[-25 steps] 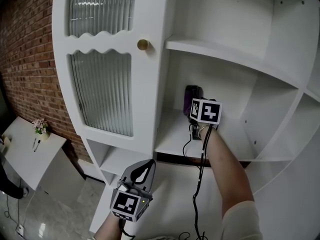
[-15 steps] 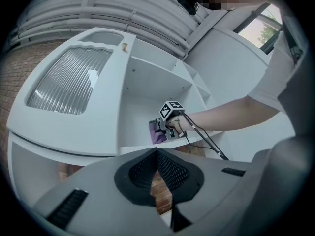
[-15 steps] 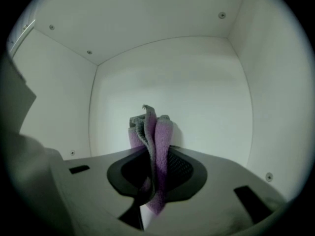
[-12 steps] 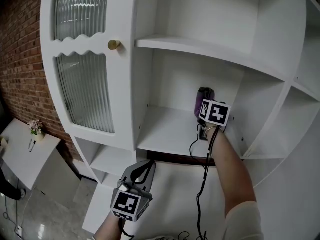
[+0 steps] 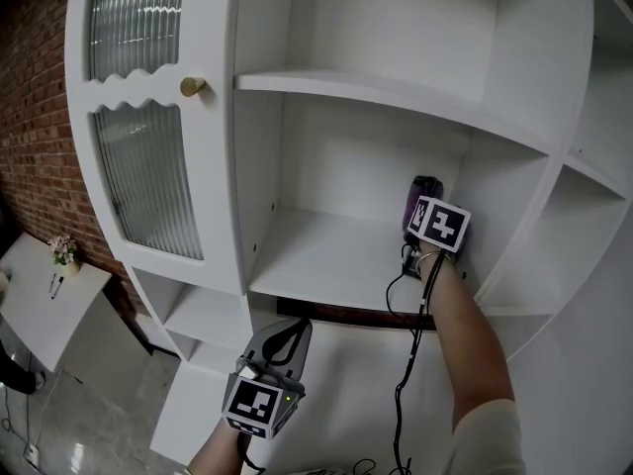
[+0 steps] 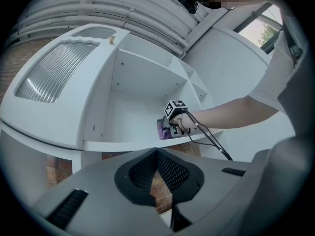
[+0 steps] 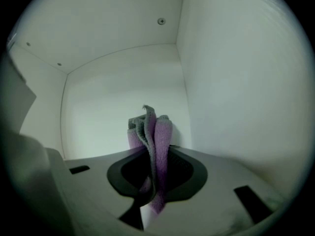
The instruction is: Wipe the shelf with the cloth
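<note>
Right gripper view: right tool (image 7: 150,154) clenched on purple cloth (image 7: 157,132), in the right rear corner of the shelf (image 5: 326,260); left tool (image 6: 156,154) closed, empty, hanging below shelf level. Brick wall (image 5: 40,137) at left, small white surface (image 5: 45,310) beside it.

We see our right gripper (image 5: 431,224) reaching into the white shelf (image 5: 316,260), with a purple cloth (image 5: 419,192) at its tip near the back right corner. Our left gripper (image 5: 284,342) hangs below the shelf (jaws together). A ribbed-glass door (image 5: 143,176) stands at left.
</note>
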Demonstrator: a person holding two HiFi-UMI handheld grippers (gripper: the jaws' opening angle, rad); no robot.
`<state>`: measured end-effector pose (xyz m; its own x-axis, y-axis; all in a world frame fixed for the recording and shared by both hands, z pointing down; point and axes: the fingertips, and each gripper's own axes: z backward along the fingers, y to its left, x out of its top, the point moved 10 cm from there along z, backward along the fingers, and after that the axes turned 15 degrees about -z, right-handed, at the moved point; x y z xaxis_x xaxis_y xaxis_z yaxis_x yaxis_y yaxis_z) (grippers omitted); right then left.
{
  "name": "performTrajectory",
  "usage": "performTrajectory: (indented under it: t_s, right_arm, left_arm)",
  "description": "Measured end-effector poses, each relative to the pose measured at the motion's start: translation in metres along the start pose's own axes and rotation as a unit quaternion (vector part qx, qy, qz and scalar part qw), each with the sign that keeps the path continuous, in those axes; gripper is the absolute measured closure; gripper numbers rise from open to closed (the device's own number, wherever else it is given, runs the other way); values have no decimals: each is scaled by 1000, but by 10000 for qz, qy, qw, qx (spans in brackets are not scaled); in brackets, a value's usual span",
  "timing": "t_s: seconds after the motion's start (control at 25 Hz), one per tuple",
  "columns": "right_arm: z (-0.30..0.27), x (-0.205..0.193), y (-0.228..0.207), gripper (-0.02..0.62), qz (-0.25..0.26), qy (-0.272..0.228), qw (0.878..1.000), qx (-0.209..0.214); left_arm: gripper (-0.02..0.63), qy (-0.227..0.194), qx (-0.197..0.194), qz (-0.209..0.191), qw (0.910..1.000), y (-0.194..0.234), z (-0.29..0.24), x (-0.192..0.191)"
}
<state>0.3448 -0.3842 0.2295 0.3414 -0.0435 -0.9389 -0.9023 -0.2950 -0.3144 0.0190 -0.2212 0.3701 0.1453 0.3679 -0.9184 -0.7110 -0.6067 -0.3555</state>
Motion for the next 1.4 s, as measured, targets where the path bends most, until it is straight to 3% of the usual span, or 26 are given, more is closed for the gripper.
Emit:
performTrajectory:
  t_s: [0.32, 0.44, 0.52, 0.64, 0.8, 1.0, 1.28, 1.4]
  right_arm:
    - [13, -1, 3, 518, -19, 57, 9999, 107]
    - [21, -6, 26, 517, 426, 180, 9975, 531]
    - [24, -13, 52, 517, 979, 454, 9888, 1029]
    - [32, -27, 94, 517, 2024, 841, 9618, 1638]
    - [41, -46, 148, 516, 3140, 928, 9237, 1989]
    - [36, -66, 200, 517, 4757, 1018, 8543, 1834]
    - [7, -91, 237, 516, 5629, 1542, 7983, 1485]
    - [-7, -103, 240, 518, 5784, 1700, 7845, 1450]
  left_arm:
    - [592, -48, 13, -28, 10000, 0, 3, 3]
    - [592, -39, 47, -84, 9999, 6, 10, 6]
    - [592, -32, 81, -97, 9999, 10, 15, 8]
    - [592, 13, 104, -89, 9999, 15, 26, 7]
    - [592, 42, 210, -60, 9998, 31, 44, 1]
    - [592, 147, 394, -164, 9990, 54, 66, -7]
    - [592, 297, 588, -88, 9978, 85, 90, -23]
    - [592, 387, 615, -61, 9973, 89, 96, -30]
